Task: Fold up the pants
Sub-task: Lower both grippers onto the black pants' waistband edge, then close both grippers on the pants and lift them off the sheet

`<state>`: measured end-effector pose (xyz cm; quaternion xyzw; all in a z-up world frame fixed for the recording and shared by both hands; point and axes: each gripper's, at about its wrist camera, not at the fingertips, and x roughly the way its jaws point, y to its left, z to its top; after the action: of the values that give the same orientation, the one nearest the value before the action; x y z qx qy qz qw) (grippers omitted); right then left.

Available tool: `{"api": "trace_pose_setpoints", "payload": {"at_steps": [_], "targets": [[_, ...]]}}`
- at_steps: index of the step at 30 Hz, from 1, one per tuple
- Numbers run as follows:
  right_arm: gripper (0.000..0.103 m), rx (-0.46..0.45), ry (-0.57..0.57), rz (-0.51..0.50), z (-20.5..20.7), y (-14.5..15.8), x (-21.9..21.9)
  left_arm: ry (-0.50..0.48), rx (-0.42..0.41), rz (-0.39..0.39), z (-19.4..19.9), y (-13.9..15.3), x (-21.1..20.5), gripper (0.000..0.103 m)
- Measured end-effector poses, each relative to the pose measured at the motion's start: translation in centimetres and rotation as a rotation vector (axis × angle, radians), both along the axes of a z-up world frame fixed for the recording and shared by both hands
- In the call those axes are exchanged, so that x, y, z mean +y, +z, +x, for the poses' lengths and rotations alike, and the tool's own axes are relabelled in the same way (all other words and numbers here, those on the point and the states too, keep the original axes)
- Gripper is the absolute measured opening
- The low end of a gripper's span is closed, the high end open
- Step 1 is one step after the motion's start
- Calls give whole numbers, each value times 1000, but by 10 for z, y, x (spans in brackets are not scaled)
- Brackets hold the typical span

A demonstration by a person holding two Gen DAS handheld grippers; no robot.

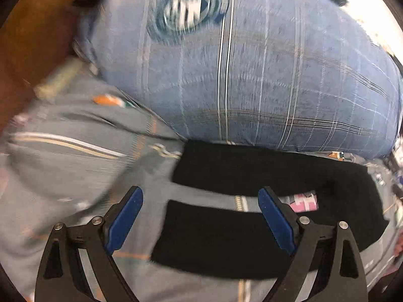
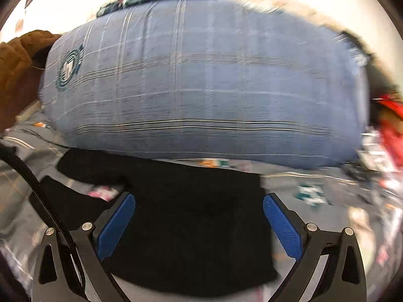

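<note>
Both views motion-blurred. Black pants (image 1: 252,226) lie flat on the grey patterned bedsheet (image 1: 63,151), two legs split by a gap showing sheet. Left gripper (image 1: 200,196): fingers spread wide, holding nothing, above the leg ends; the cuff edges sit between the blue pads (image 1: 126,219). Right gripper (image 2: 199,202): fingers also wide apart, empty, over the broad part of the pants (image 2: 191,226); their right edge runs near the 3 o'clock pad. Big blue plaid pillow (image 2: 201,80) blocks 12 o'clock, just beside the pants' far edge. Brown fabric (image 1: 32,32) at 10 o'clock. Bare sheet at 9 o'clock in the left view, at 3 o'clock in the right view.
</note>
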<state>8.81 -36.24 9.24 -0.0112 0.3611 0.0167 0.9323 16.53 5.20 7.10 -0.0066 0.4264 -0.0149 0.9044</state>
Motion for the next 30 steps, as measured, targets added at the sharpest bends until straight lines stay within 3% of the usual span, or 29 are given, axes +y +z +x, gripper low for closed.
{"api": "trace_pose_setpoints", "payload": {"at_steps": [4,7,13,19,22,24,25,26,28,30], "targets": [[101,157,120,110,76,-33,12,-28,123,-80,64,-28,7,85],[96,249,186,173,118,-56,15,-39,159,-119,89,-54,6,83],[96,368,281,273,194,-96,26,-55,226,-119,143,-85,9,83],[93,466,358,248,227,-126,48,-103,313,-172,172,-114,7,83],[91,476,367,223,228,-132,52,-134,316,-128,176,-123,-1,83],[91,471,378,195,226,-133,56,-162,309,-130,177,-123,-4,67],[91,474,382,176,226,-137,60,-159,313,-122,177,-124,-5,41],[89,478,383,160,225,-140,61,-144,315,-107,180,-126,-4,24],[86,458,383,128,221,-142,64,-134,310,-111,195,-140,-2,11],[69,447,380,133,218,-140,67,-126,301,-138,201,-138,2,11]]}}
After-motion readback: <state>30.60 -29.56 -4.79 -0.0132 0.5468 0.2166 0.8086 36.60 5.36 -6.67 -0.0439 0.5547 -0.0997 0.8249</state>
